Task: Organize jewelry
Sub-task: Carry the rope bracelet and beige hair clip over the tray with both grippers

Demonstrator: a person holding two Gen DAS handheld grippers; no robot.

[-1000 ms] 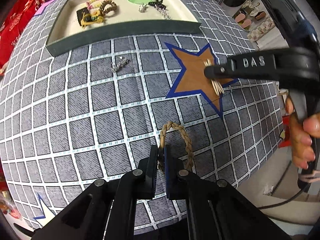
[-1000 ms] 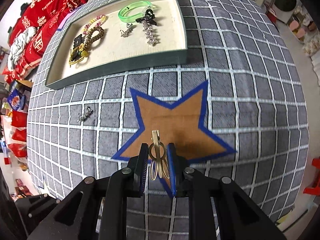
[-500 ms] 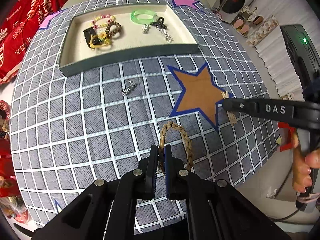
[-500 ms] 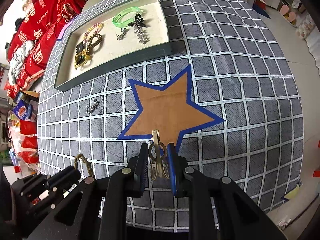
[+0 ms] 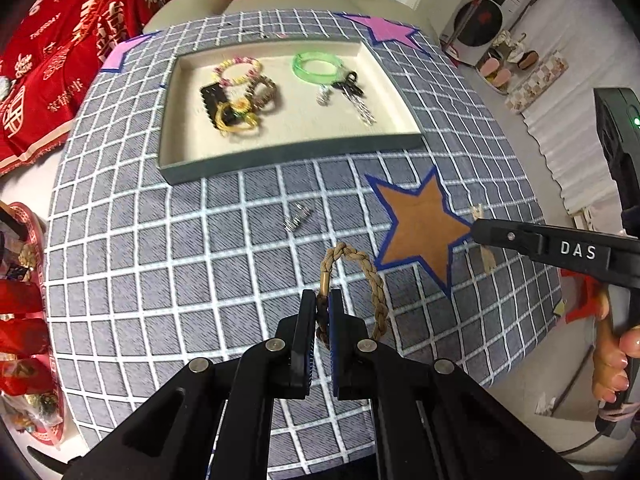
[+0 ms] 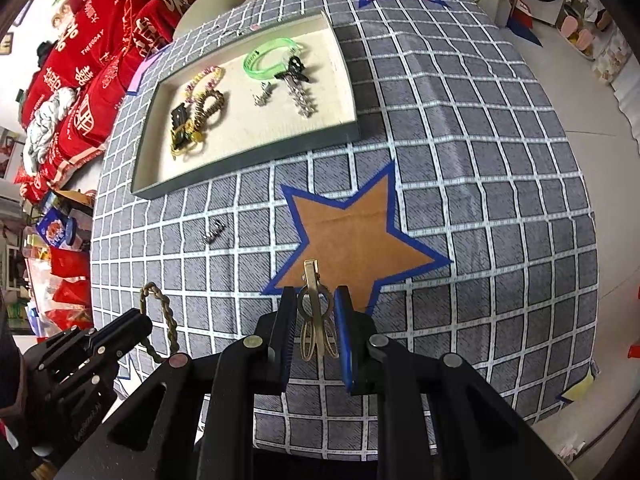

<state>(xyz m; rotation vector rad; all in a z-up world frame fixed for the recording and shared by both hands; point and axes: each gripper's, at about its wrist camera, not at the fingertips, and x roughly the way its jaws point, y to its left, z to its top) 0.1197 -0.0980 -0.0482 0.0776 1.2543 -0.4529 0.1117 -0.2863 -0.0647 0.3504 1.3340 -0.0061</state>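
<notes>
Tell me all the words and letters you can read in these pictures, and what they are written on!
"DAS": white letters on the side of the right hand-held gripper, seen from the left wrist.
"THURSDAY": white print on the red cloths beside the table; their gold characters and other words are too blurred to read.
Raised lettering on the left hand-held gripper body: too small to read.

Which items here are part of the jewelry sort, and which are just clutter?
In the job:
left claw holding braided bracelet
right claw holding gold clip
silver piece loose on cloth
tray of sorted jewelry

Lying about:
red cushions
slippers
orange star
</notes>
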